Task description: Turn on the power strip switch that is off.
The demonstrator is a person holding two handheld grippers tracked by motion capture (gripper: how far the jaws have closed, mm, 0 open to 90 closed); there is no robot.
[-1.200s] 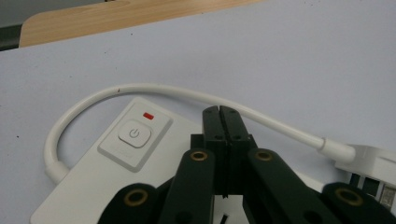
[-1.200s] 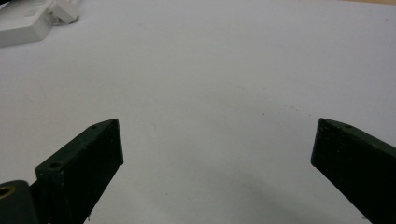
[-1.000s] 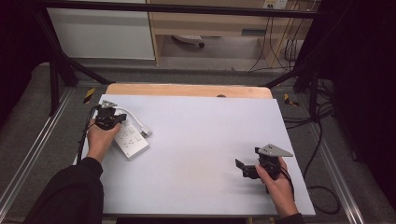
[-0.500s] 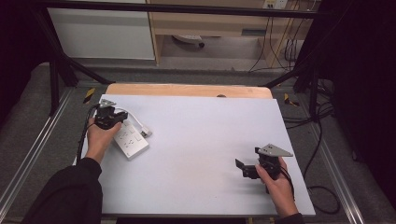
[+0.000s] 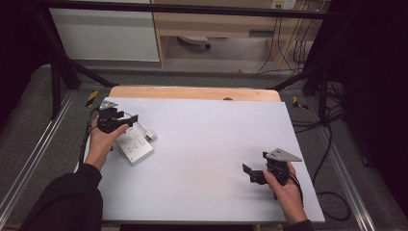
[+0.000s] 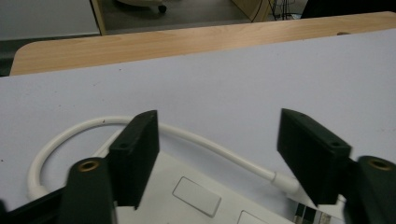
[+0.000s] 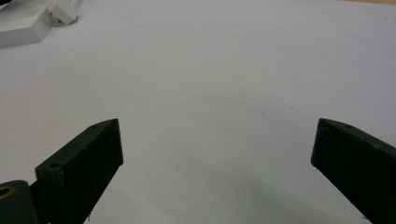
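Observation:
A white power strip lies on the pale table at the left, its white cable looped beside it. My left gripper hovers over the strip's far end. Its jaws have just been opening and now stand open. In the left gripper view the cable runs across the gap below them, with neither pad pressing on it. The strip's face lies just under the jaws. My right gripper rests low at the right front, open, with only bare table between its jaws.
A wooden strip borders the table's far edge. The power strip's corner sits far off at the top left of the right gripper view. Metal frame rails run along both sides and cables hang at the right.
The left gripper's jaws have gone from shut to wide open over the cable, and the hand barely shifted. The right hand and gripper stayed still.

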